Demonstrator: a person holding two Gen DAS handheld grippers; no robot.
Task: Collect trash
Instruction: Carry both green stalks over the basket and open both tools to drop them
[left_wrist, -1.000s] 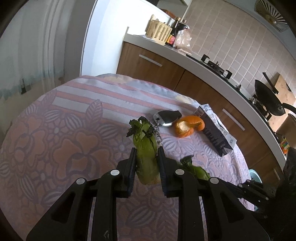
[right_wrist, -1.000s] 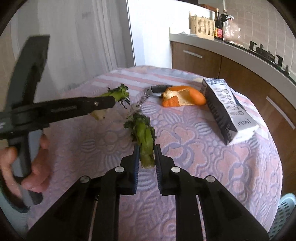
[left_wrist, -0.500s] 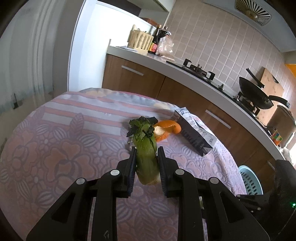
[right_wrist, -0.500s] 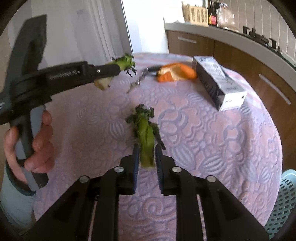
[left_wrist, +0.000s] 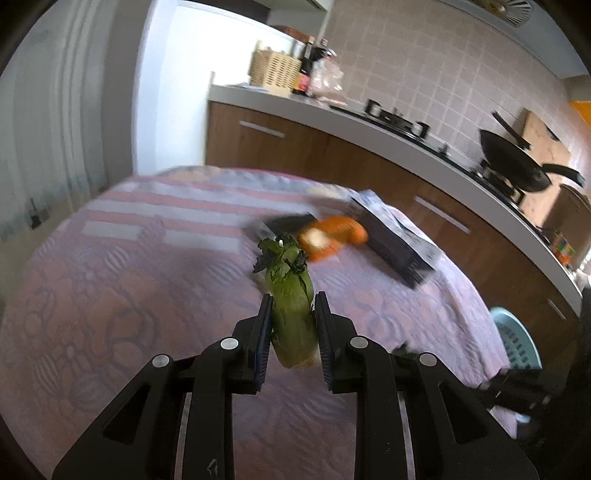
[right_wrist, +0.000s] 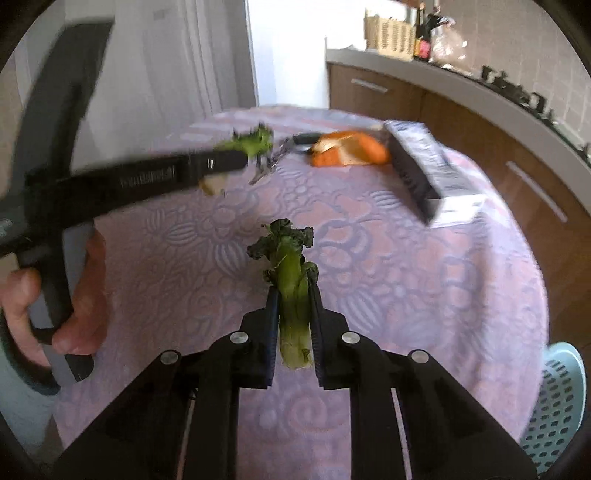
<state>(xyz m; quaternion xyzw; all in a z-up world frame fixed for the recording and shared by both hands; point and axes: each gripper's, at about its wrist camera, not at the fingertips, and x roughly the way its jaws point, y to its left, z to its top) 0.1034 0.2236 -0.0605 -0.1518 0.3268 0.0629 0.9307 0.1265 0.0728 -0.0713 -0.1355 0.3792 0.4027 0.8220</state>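
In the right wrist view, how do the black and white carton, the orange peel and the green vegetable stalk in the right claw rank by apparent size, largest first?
1. Black and white carton.
2 and 3. Green vegetable stalk and orange peel look about alike. The stalk sits much nearer the camera, so I would not rank them.

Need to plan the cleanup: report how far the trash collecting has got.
Done: nothing visibly binned. In hand: the left gripper and the right gripper each clamp a vegetable stump, both clear of the table. Left: the orange peel and the carton lie on the tablecloth; the basket waits beside it.
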